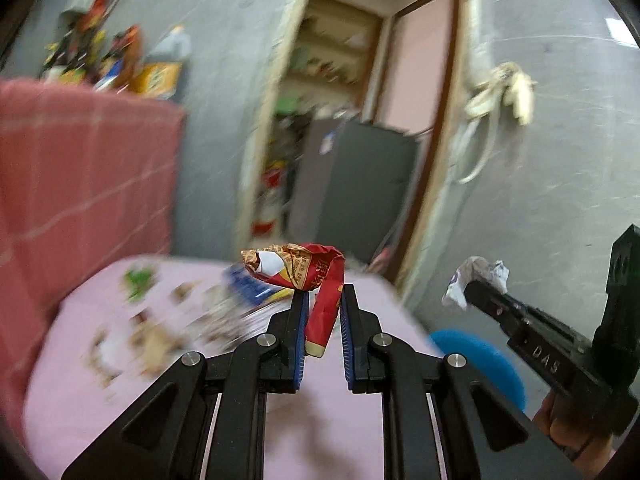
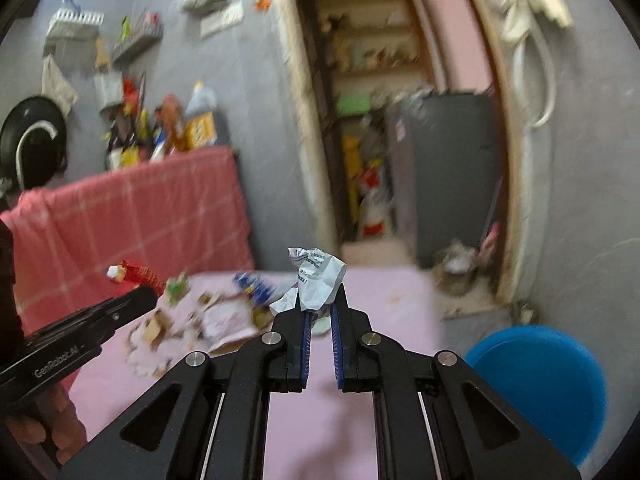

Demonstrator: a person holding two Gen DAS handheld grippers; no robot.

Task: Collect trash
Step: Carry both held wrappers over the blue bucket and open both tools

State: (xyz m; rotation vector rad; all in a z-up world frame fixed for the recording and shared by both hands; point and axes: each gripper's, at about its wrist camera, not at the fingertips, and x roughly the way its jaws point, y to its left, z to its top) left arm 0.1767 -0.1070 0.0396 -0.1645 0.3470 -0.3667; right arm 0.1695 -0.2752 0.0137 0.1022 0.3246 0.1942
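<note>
Left gripper (image 1: pixel 323 300): my fingers clamped on red snack wrapper (image 1: pixel 316 280), pinch at mid-strip, crumpled head flopping above tips. Right gripper (image 2: pixel 320 300): fingers closed on white crumpled wrapper (image 2: pixel 318 276), near its base. Both feather-light, soft, crinkly film; slippery, likely to slide out if grip slackens, so pinch at bunched folds. Both hands raised over pink desk (image 2: pixel 392 312), pointing slightly down. More scraps (image 2: pixel 224 320) littered on desk beyond. Blue bucket (image 2: pixel 552 384) on floor right.

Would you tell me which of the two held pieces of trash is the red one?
The red wrapper pinched in the left gripper; the crumpled scrap in the right gripper is white with dark print.
</note>
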